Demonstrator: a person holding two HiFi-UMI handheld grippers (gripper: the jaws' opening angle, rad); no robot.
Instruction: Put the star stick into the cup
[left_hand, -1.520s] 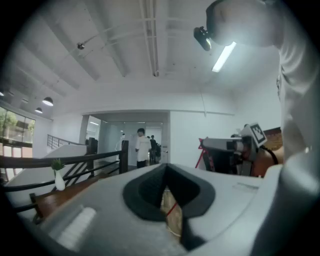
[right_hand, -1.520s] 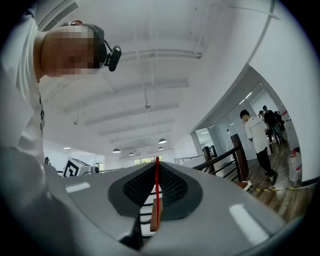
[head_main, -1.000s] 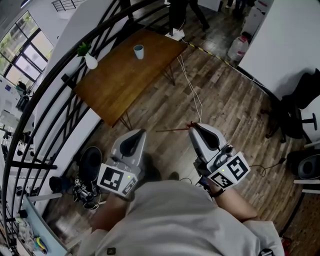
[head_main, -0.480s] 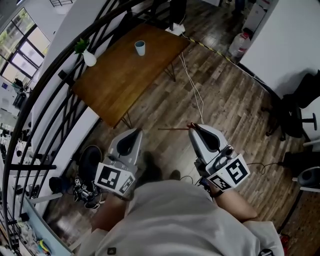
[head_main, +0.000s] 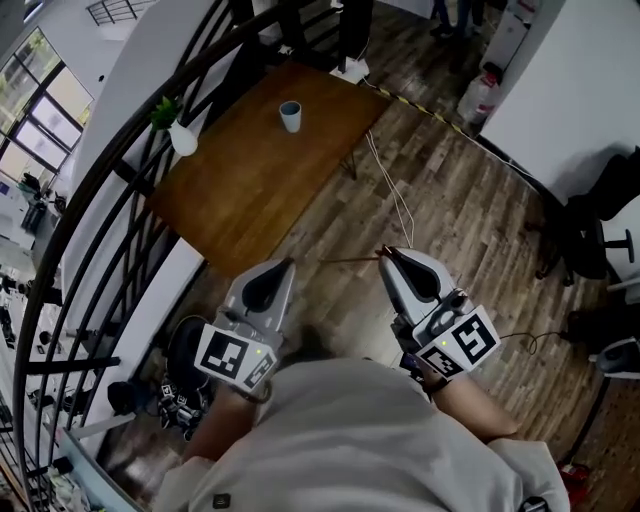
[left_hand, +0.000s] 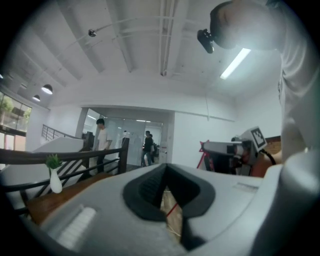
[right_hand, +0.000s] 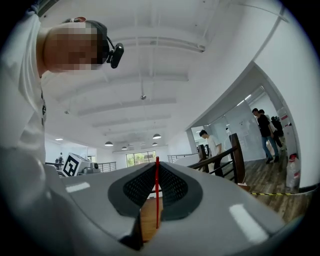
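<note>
Vase with plant (head_main: 181, 137): I see it far ahead of the left gripper and to its left, at the table's edge beside the dark railing (head_main: 120, 190).
Table (head_main: 240, 180): brown wood, well ahead of both grippers; the wooden floor (head_main: 450, 210) lies between it and them.
Left gripper (head_main: 286, 264): I hold it low, in front of the body. Its jaws are narrow, nearly together, and its own view shows only floor through the thin slit, so it carries nothing.
Cup (head_main: 290, 116): it stands upright on the far part of the table, far ahead of the left gripper, ahead and to the left of the right gripper.
Star stick (head_main: 350, 259): thin and red, it sticks out from the right gripper's tips sideways toward the left gripper, over the floor, well apart from the cup. The star end is at the tips.
Right gripper (head_main: 386, 254): its jaws are narrow and pinch the star stick; in the right gripper view the stick runs as a straight red line between the two pads.
</note>
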